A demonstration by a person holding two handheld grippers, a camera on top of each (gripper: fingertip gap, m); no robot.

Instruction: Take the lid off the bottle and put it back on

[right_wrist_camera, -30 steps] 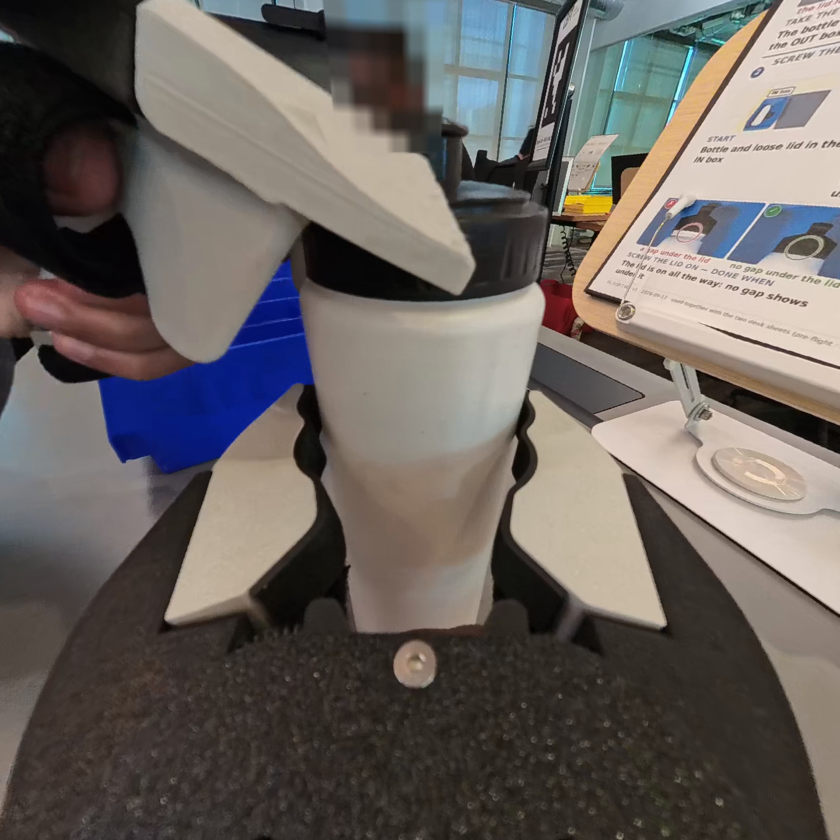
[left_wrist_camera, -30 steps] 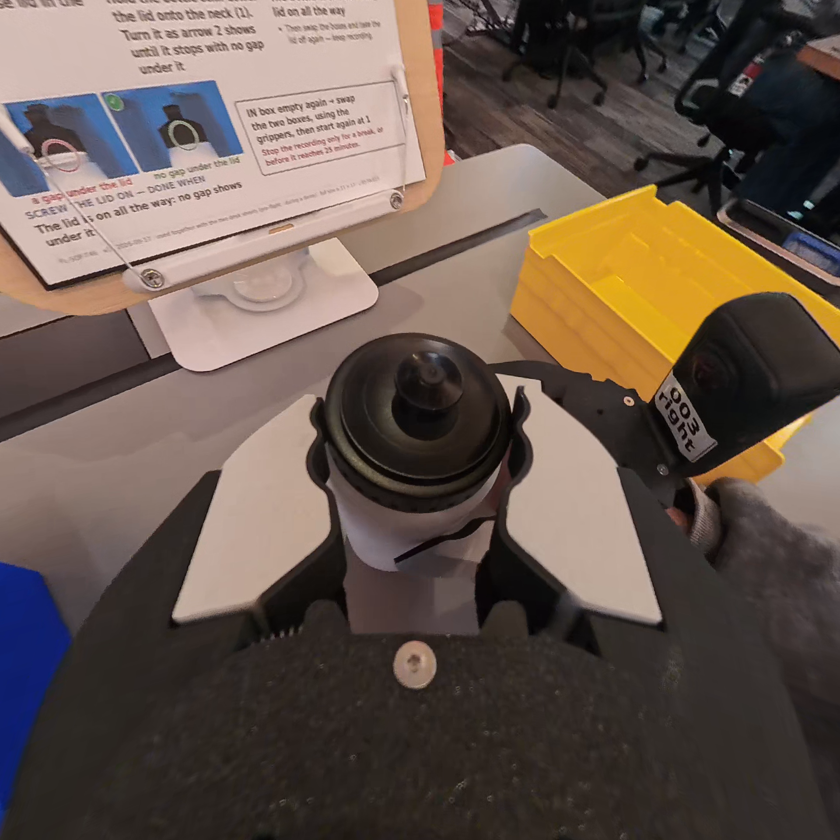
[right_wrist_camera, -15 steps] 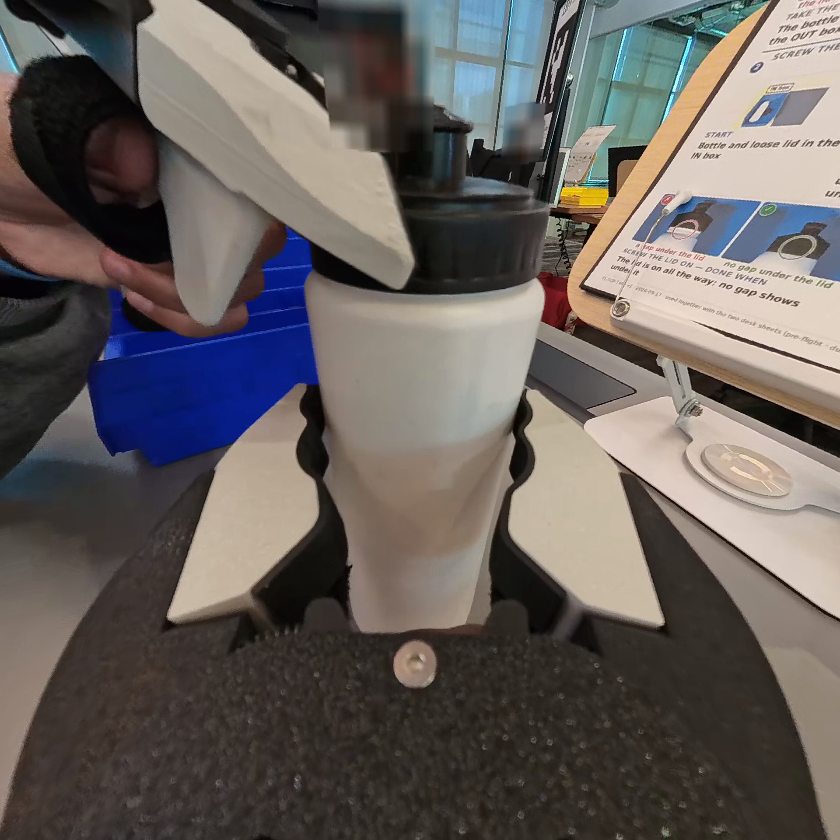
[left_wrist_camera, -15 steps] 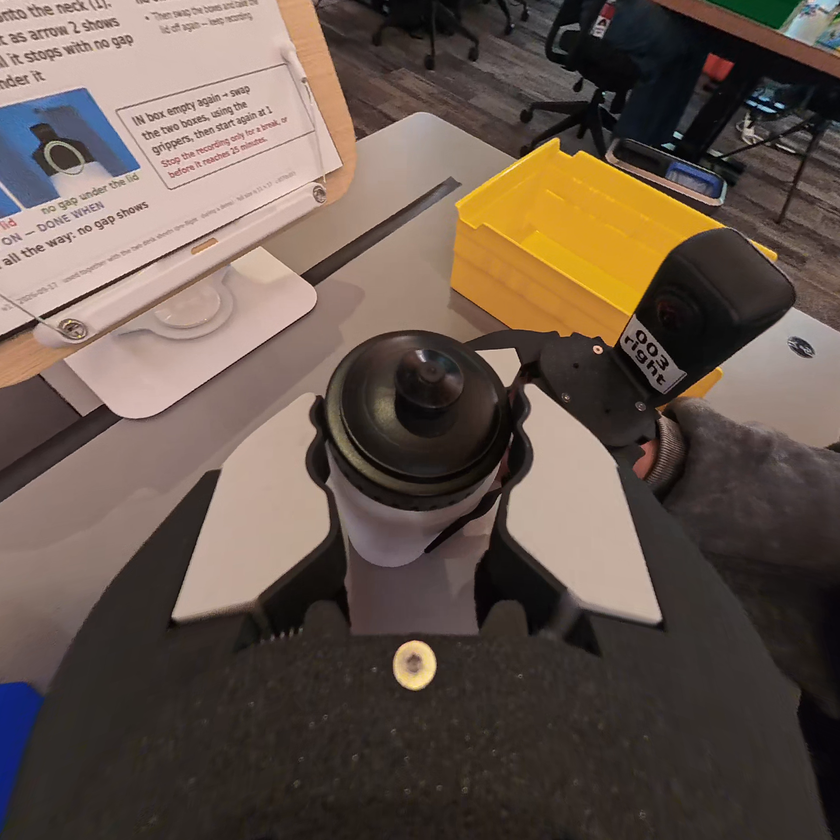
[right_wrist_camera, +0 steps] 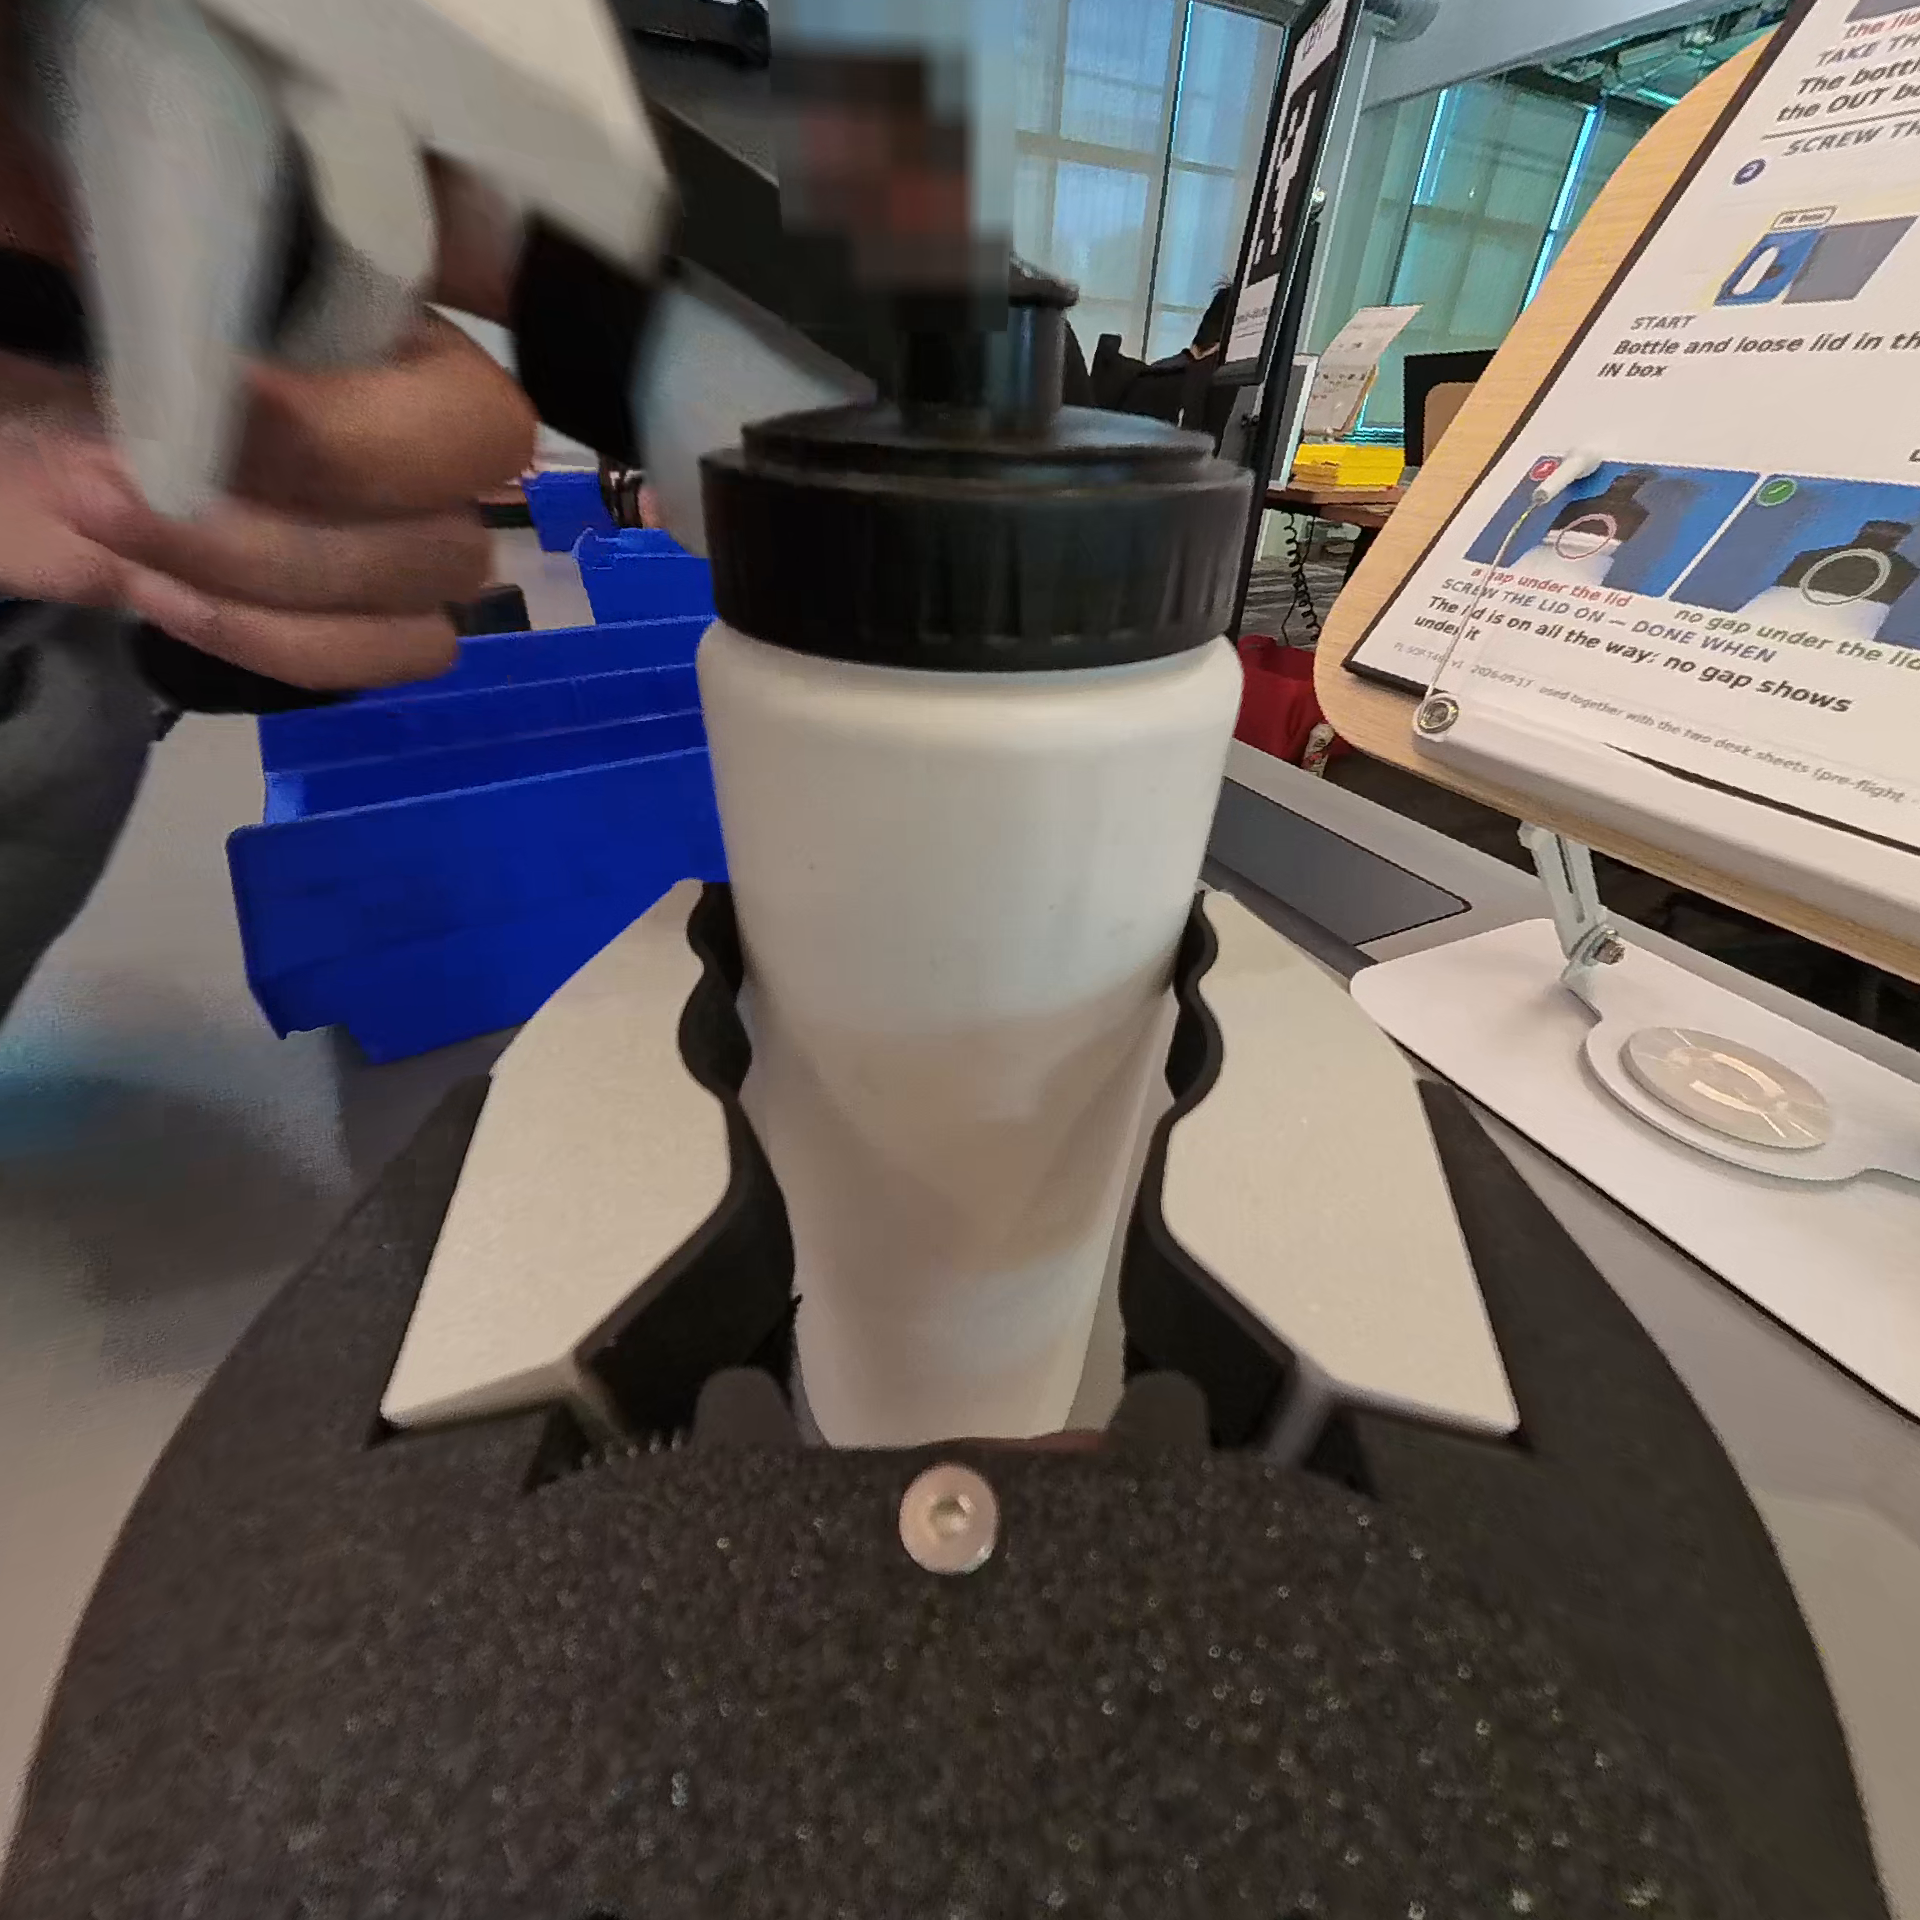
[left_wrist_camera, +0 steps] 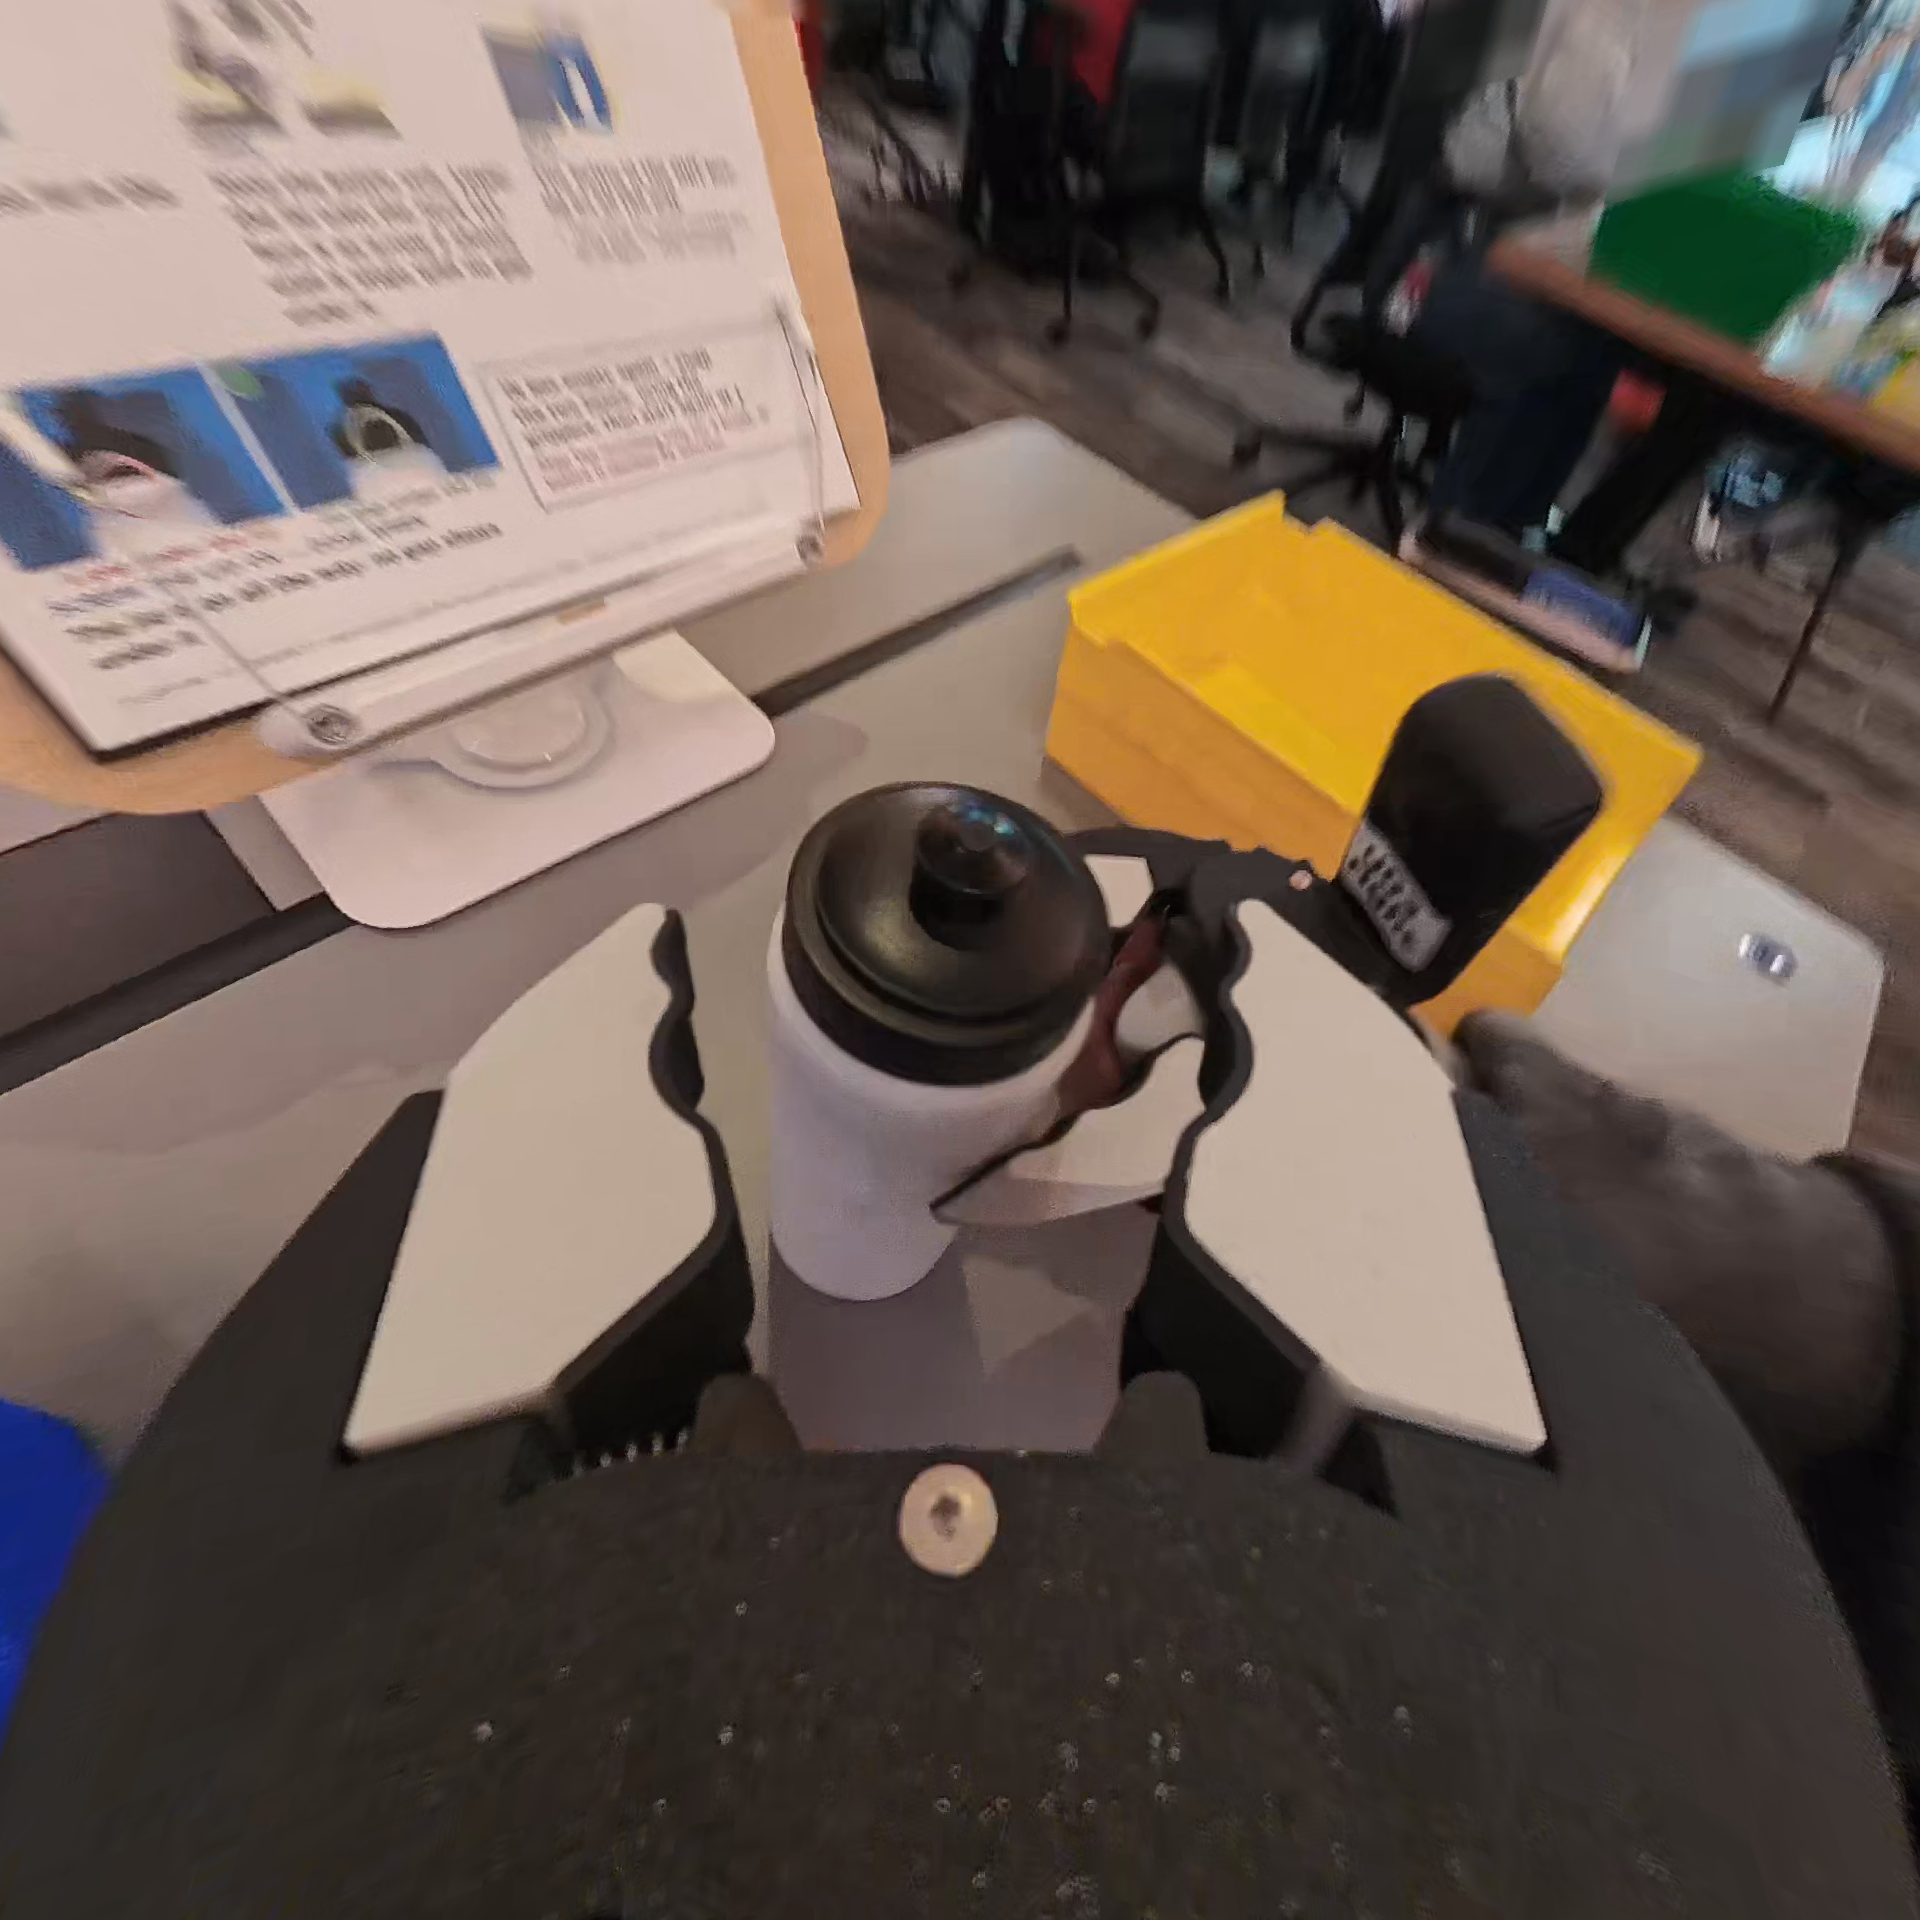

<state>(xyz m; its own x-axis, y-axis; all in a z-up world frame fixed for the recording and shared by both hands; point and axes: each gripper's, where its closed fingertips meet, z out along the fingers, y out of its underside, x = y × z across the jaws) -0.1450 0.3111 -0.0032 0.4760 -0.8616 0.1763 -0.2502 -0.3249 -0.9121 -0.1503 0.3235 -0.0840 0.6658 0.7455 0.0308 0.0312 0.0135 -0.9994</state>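
A yellow bin (left_wrist_camera: 1309, 665) sits at my right on the grey table (left_wrist_camera: 260, 1081), a blue bin (right_wrist_camera: 468, 821) at my left, and an instruction board on a white stand (left_wrist_camera: 416, 343) rises behind; nothing blocks the bottle. My left gripper (left_wrist_camera: 951, 1049) is spread wide, its fingers (left_wrist_camera: 561, 1164) clear of the lid on both sides, holding nothing. My right gripper (right_wrist_camera: 951, 1060) is clamped on the body of the white bottle (right_wrist_camera: 966, 914), which is upright between its pads. The black ribbed lid (right_wrist_camera: 977, 551) sits on the neck, its spout up, with no gap visible beneath it.
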